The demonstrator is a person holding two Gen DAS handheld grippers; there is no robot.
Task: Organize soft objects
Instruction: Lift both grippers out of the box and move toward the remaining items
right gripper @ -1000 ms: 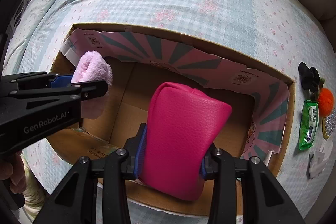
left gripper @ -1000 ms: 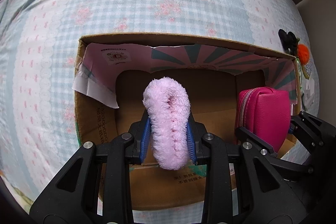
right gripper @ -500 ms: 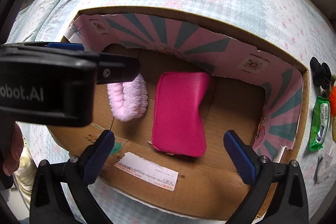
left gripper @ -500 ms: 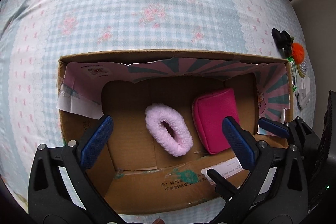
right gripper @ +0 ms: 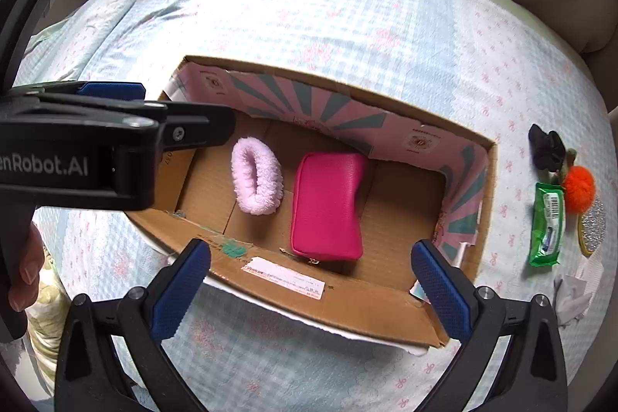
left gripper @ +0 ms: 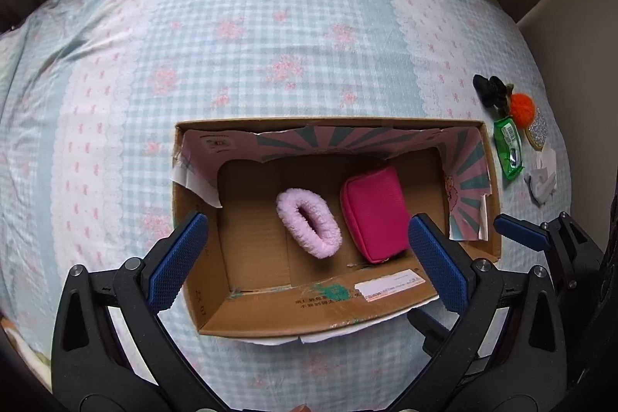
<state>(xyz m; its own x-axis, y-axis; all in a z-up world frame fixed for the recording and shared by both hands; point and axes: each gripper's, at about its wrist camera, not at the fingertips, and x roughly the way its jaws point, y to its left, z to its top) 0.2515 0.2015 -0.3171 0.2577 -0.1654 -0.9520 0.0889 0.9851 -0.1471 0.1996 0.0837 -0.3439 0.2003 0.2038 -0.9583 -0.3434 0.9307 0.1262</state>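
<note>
the fluffy pink scrunchie (left gripper: 309, 222) and the magenta pouch (left gripper: 375, 212) lie side by side, just apart, on the floor of the open cardboard box (left gripper: 270, 315). my left claw (left gripper: 307, 257) and my right claw (right gripper: 309, 278) both hang above it, spread wide, pinching nothing. only my right view catches a hand (right gripper: 23, 269) gripping the left handle. beside the box lie a green packet (right gripper: 548, 222), an orange pompom (right gripper: 578, 189) and a black clip (right gripper: 546, 151), on a checked floral bedspread (left gripper: 270, 37).
</note>
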